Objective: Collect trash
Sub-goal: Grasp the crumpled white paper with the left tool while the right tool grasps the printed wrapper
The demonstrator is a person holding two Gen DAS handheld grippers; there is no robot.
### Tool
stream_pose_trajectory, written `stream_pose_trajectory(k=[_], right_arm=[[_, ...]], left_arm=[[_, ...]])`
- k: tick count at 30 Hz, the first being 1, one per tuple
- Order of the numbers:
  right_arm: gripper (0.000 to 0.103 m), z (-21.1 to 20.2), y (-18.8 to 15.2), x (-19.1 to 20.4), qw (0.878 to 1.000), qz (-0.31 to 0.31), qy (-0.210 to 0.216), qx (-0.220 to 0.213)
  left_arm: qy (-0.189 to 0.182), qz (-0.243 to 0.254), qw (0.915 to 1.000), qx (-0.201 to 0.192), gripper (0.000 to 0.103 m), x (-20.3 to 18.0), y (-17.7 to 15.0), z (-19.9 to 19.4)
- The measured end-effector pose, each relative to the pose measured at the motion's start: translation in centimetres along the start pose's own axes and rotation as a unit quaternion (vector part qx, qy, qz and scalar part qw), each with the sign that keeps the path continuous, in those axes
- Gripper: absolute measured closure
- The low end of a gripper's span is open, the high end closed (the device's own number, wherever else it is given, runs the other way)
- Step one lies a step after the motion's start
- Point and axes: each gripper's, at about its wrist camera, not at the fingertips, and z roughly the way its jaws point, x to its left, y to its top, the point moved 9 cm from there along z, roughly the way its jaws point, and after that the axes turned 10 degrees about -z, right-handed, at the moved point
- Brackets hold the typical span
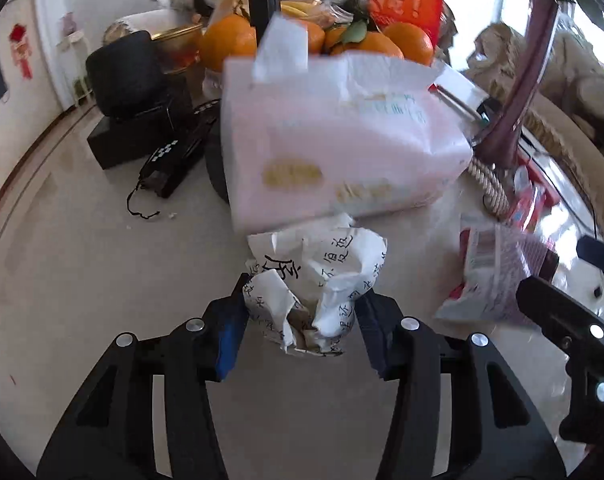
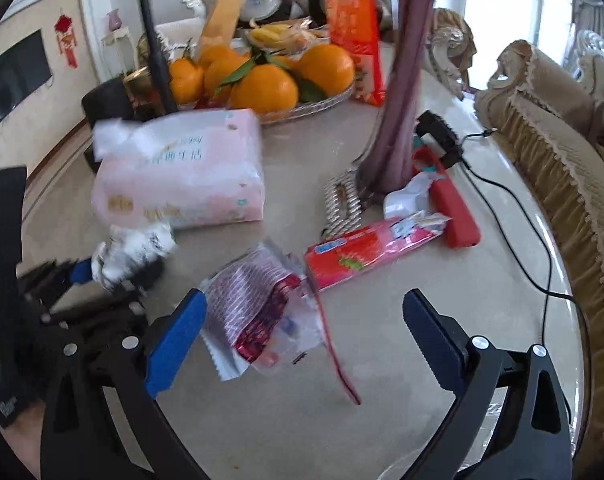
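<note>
The left gripper (image 1: 302, 316) has its blue pads pinched on a crumpled paper ball (image 1: 316, 288), just ahead of the pink tissue pack (image 1: 338, 144). The right gripper (image 2: 306, 320) gapes wide, a striped snack wrapper (image 2: 257, 312) lying loose between its fingers by the left one.

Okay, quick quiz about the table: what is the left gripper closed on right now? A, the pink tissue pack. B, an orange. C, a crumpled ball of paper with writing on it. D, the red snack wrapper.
C: in the left wrist view the left gripper has both pads pressed against the crumpled paper ball, which sits just in front of the pink tissue pack.
</note>
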Motion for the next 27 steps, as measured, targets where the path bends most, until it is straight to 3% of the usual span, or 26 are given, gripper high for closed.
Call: stream_pose_trajectory(k=[8, 10, 13, 15, 16, 20, 22, 27], right_arm=[[0.012, 1.5, -0.2, 2.7, 0.999, -0.043, 0.005, 0.010], [0.036, 2.1, -0.5, 3.3, 0.998, -0.056, 0.003, 0.020], [0.063, 1.9, -0.8, 3.7, 0.999, -0.041, 0.021, 0.018], [0.075, 1.4, -0.9, 3.8, 0.999, -0.031, 0.026, 0.017], [0.080, 0.7, -1.1, 4.2, 0.998, -0.024, 0.049, 0.009], [0.081, -2.7, -1.4, 5.4, 0.996, -0.049, 0.069, -0.025], [0.081, -4.5, -1.9, 5.0, 0.996, -0.052, 0.058, -0.034], [0.081, -8.7, -5.6, 4.9, 0.994, -0.031, 0.099, -0.038]], left_arm=[[-0.040, 0.009, 0.9991, 0.002, 0.057, 3.5, -1.5, -2.2], [-0.044, 0.008, 0.9990, 0.002, 0.057, 4.3, -1.8, -2.5], [-0.057, 0.008, 0.9983, 0.006, 0.057, 4.7, -1.9, -2.6], [-0.061, 0.011, 0.9980, 0.006, 0.057, 4.8, -1.8, -2.6], [-0.063, 0.011, 0.9979, 0.005, 0.057, 4.9, -1.9, -2.8], [-0.082, 0.004, 0.9966, 0.002, 0.058, 5.2, -2.5, -3.8], [-0.087, 0.003, 0.9962, 0.003, 0.058, 5.3, -3.0, -4.4], [-0.110, 0.006, 0.9939, 0.002, 0.058, 5.6, -5.2, -7.6]])
